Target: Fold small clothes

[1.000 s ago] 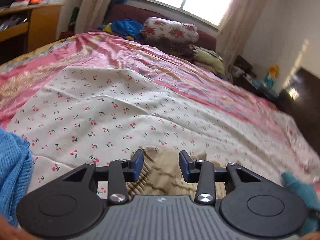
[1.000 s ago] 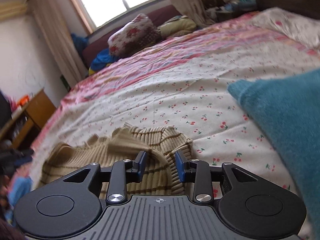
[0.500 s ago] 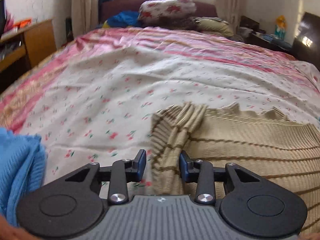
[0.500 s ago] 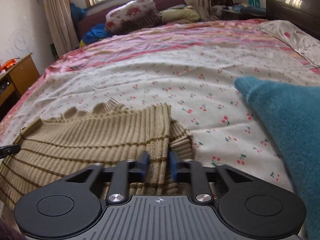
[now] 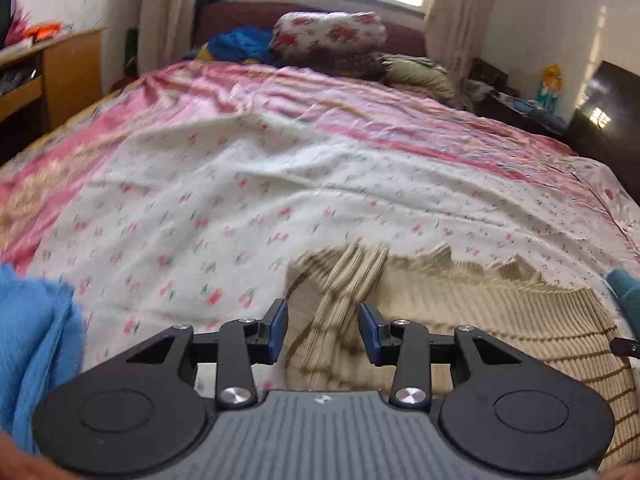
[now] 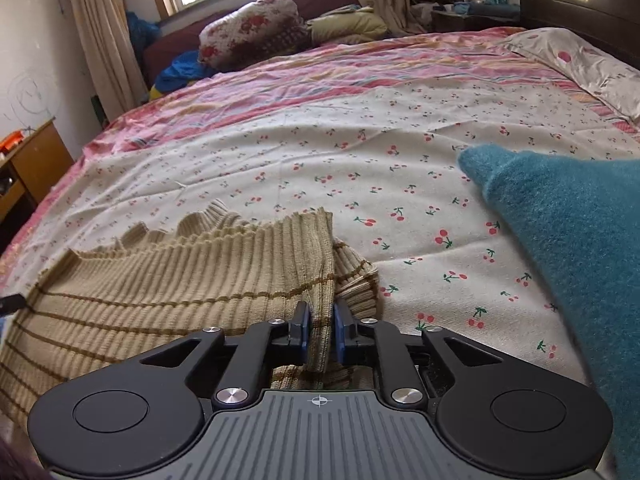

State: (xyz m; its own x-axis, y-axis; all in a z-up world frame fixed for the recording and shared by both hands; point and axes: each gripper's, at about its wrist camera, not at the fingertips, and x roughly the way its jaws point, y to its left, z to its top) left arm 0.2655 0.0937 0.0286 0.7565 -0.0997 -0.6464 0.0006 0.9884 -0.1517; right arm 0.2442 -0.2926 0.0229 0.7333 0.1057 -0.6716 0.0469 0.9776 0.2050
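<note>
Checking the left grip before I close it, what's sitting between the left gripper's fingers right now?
In the left wrist view, a bunched fold of the sweater lies between the open left gripper's fingers, not yet pinched.

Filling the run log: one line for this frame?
step: grasp corners | right tool: shut on beige ribbed sweater | left tool: open, straddling sweater edge | sweater on cherry-print bedsheet

Open cherry-print bedspread [image 6: 360, 152] stretches ahead of the beige ribbed sweater [image 6: 160, 284]. A teal garment [image 6: 568, 248] crowds the right side, a blue one [image 5: 36, 344] the left.
</note>
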